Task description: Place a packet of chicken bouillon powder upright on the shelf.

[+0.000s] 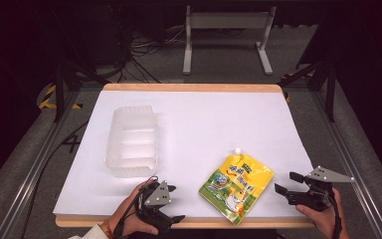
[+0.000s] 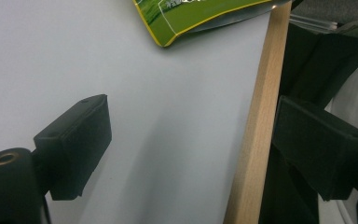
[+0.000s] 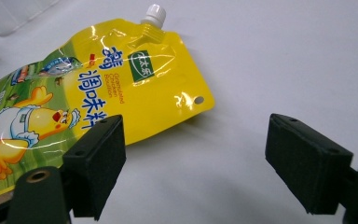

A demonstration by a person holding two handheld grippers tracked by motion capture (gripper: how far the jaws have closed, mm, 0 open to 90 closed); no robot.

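A yellow and green spouted pouch with a white cap lies flat near the table's front edge, its lower corner reaching the wooden rim. Its green bottom corner shows at the top of the left gripper view. My left gripper rests at the front edge, left of the pouch, jaws wide apart over the white sheet and the wooden edge. My right gripper sits to the right of the pouch, open and empty. The pouch lies just beyond the right gripper's left jaw, untouched.
A clear plastic tray with ribbed compartments stands on the left half of the white table. The wooden front edge runs under my left gripper. Cables and a metal stand lie on the floor beyond the table.
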